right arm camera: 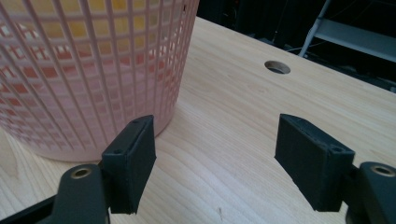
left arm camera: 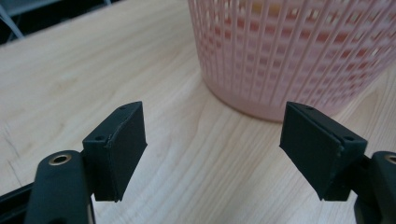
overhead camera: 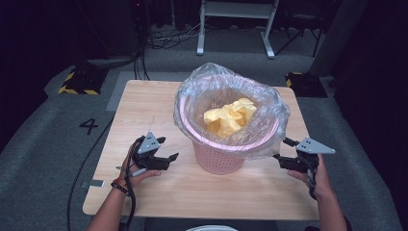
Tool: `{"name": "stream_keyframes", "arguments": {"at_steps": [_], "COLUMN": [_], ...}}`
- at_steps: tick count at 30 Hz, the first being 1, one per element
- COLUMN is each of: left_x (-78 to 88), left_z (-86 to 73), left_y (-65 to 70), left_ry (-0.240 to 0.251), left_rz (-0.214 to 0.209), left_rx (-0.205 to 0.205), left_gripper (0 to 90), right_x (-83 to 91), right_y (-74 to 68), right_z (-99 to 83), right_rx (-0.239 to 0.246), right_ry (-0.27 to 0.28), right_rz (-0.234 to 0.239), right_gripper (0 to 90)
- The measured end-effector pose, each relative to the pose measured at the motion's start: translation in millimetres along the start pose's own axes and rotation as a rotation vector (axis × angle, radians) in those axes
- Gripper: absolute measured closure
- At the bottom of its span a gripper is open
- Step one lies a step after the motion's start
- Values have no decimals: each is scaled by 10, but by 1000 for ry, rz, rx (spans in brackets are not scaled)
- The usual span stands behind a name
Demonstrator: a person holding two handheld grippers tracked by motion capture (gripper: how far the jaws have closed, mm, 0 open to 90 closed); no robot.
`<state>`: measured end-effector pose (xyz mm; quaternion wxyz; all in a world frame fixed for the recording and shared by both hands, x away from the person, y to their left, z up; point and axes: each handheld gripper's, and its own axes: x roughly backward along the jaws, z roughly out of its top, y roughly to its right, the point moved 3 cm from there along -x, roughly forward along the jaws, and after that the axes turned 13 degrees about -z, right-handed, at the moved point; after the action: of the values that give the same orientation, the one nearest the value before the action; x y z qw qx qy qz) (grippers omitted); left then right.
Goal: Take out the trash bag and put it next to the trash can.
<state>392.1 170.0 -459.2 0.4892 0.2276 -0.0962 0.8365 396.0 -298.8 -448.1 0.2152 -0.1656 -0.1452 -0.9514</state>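
While both fingers (left arm camera: pixel 116 149) gape empty, pink basket (overhead camera: pixel 221 156) stands between grippers

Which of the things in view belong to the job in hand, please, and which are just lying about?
Part of the job:
- pink basket
- clear bag liner
- yellow crumpled paper
- left tool, open
- right tool, open

Just lying about:
- white frame on the floor
- cables behind the table
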Motion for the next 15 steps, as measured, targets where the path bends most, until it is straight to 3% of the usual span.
{"name": "stream_keyframes", "arguments": {"at_steps": [15], "left_x": [74], "left_z": [419], "left_y": [115], "left_ry": [127], "left_rz": [21], "left_rx": [-45], "left_gripper": [220], "right_x": [128], "right_y": [62], "right_z": [157], "right_rx": [-9], "right_ry": [49], "right_rz": [-22], "right_gripper": [285]}}
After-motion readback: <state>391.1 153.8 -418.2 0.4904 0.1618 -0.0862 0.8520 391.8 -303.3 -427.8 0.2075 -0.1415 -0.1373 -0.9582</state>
